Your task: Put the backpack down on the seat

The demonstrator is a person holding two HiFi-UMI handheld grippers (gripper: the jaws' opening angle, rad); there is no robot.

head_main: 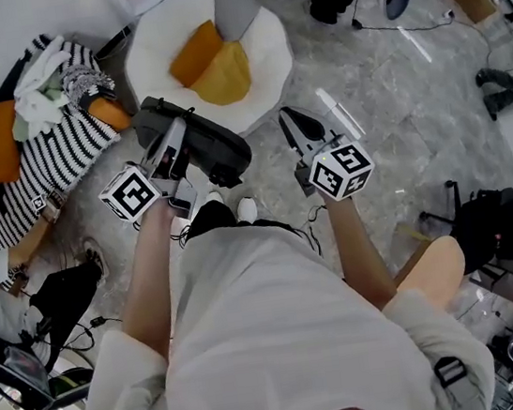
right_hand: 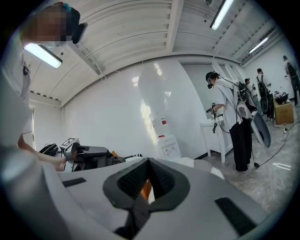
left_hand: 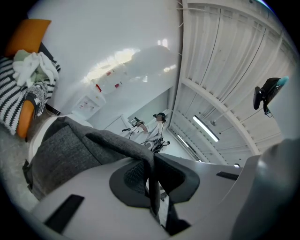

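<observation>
one grey backpack pinched by left tongs; right tongs pressed together; one seat

Count: one backpack, one white seat, two orange cushions and one grey cushion on it, two grippers: left gripper, right gripper.

This is a recording lab (floor cables, another rig-wearing person)
</observation>
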